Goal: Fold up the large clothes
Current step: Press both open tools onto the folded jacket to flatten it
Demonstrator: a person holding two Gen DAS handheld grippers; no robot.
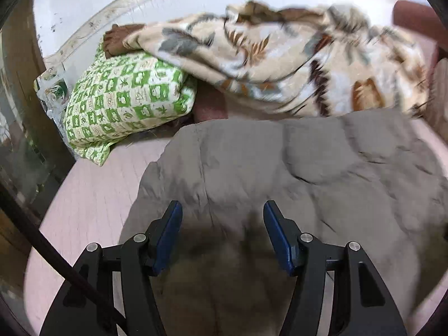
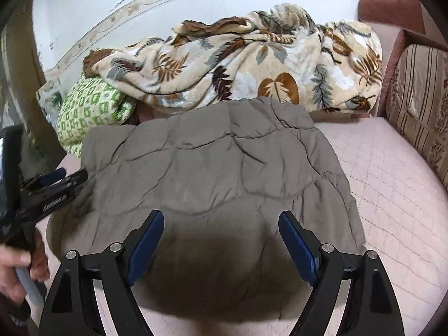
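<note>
One grey quilted jacket [image 2: 207,162] lies folded at frame centre on the pink mattress [image 2: 392,184]. Behind it: one leaf-print blanket [image 2: 238,64], one green checked pillow [image 1: 126,98]. Left gripper [image 1: 222,210] and right gripper [image 2: 221,221] both gape, empty, above it.

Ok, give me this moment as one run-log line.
jacket: folded, flat on bed | left claw: open, empty, above jacket | right claw: open, empty, above jacket | blanket: heaped behind
</note>
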